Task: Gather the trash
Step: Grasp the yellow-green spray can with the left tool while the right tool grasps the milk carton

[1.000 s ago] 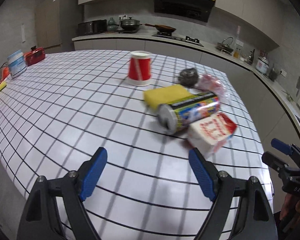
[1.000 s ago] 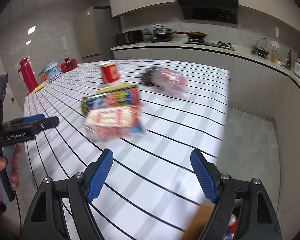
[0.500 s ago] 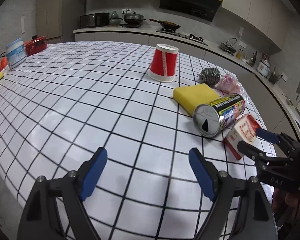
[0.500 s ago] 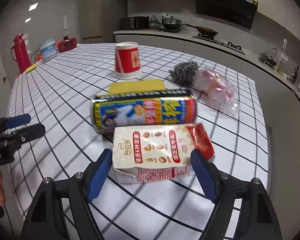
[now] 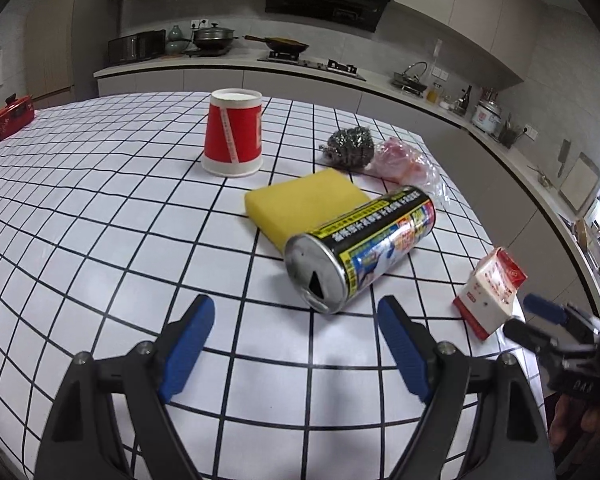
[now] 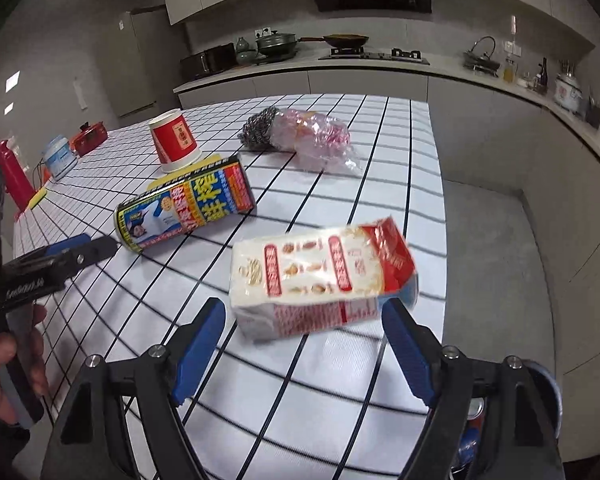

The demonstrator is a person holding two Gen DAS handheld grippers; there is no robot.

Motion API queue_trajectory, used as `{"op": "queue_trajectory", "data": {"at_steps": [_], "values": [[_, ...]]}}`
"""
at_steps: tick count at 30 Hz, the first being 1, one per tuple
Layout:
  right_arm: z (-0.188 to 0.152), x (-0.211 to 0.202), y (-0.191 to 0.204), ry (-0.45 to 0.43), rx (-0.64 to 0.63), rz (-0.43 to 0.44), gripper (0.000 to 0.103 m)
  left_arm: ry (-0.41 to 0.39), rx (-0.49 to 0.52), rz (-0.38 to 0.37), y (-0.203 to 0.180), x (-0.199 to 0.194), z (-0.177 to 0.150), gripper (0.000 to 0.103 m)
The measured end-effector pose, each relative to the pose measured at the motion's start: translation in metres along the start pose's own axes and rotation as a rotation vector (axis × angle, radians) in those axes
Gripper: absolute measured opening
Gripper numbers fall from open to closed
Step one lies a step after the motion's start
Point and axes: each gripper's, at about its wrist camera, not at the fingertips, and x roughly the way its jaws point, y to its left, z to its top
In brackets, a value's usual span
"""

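Kid: Lying on its side near the right edge of the desk (image 6: 412, 152) is a milk carton (image 6: 320, 276). Is that the trash we take first?

Helper: I think so. The right tongs (image 6: 302, 340) are wide apart, with nothing in them. The carton sits just in front of them, not yet touched.

Kid: Is it heavy?

Helper: It looks like thin card, so it is likely light, and likely empty. It will squash if you pinch hard. Hold it across the long flat sides, near the middle, and squeeze gently.

Kid: And the can (image 5: 360, 248)?

Helper: The can lies on its side too, close to the yellow sponge (image 5: 300, 204), perhaps touching it. Its open top faces the left tongs (image 5: 296, 344), which are also wide apart and hold nothing. A can is round, smooth and hard, so it can roll or slip. Take it across the round body, not by the ends.

Kid: What about the other bits?

Helper: The red paper cup (image 5: 233, 136) stands upside down farther back. It is light and soft, so be gentle. The steel scrubber (image 5: 350, 147) is springy. The plastic bag (image 5: 408, 164) beside it is crinkly and floppy, so grab a bunch of it.

Kid: Where does it all go?

Helper: I cannot tell. No bin shows clearly.
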Motion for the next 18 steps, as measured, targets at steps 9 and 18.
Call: {"op": "queue_trajectory", "data": {"at_steps": [9,18], "values": [[0.028,0.044,0.002,0.039,0.015,0.048,0.089,0.009,0.002,0.010,0.010,0.000,-0.002,0.085],[0.055,0.074,0.021,0.066,-0.043,0.025,0.079,0.022,0.034,0.010,0.006,0.004,0.001,0.085]]}}
